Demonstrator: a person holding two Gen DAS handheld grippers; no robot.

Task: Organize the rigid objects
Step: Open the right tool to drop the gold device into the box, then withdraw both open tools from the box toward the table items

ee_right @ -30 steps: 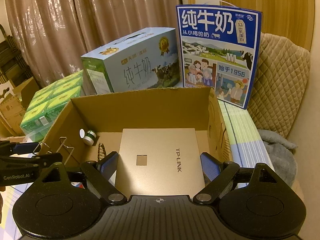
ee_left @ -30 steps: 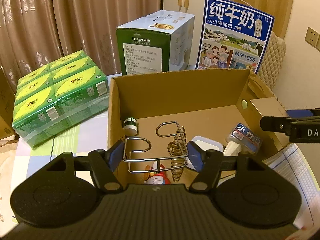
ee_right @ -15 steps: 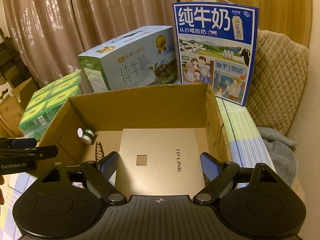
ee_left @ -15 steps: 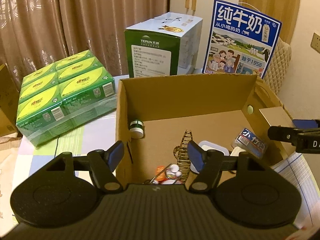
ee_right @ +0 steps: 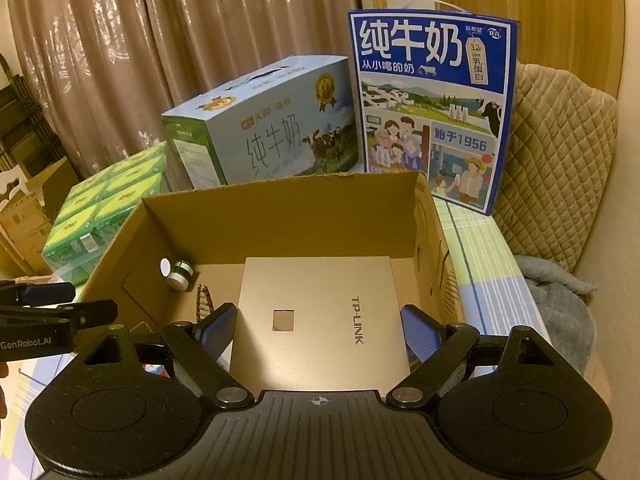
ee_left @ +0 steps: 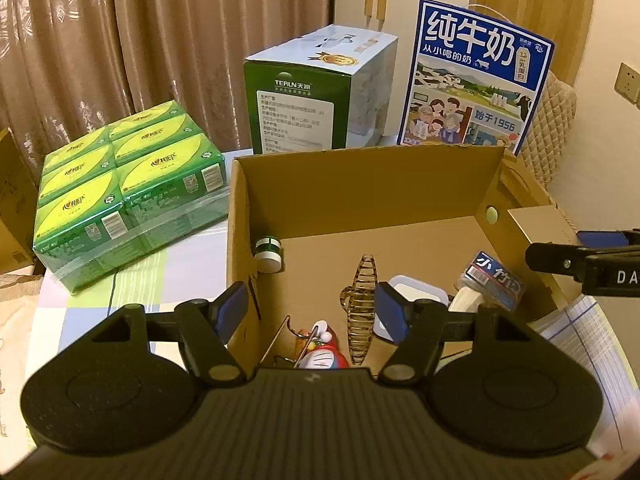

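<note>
An open cardboard carton (ee_left: 360, 192) stands on the table. Inside it lie a thin wire rack (ee_left: 282, 340), a striped brown hair clip (ee_left: 360, 312), a small toy figure (ee_left: 320, 356), a green-banded jar (ee_left: 269, 252), a white container (ee_left: 416, 292) and a blue packet (ee_left: 496, 280). My left gripper (ee_left: 312, 306) hangs open over the carton's near left side with nothing between its fingers. My right gripper (ee_right: 318, 328) is shut on a flat gold TP-LINK box (ee_right: 320, 288), held over the carton's (ee_right: 280, 208) right half. The right gripper's finger (ee_left: 580, 264) shows at the left view's right edge.
A wrapped block of green tissue packs (ee_left: 128, 200) sits left of the carton. Behind it stand a green-and-white milk case (ee_left: 316, 92) and a tall blue milk box (ee_left: 476, 76). A quilted cushion (ee_right: 560, 152) and grey cloth (ee_right: 560, 300) lie to the right. Curtains hang behind.
The wire rack that stood between my left jaws a second ago now lies low in the carton, and the left jaws are empty. The right gripper still holds the gold box.
</note>
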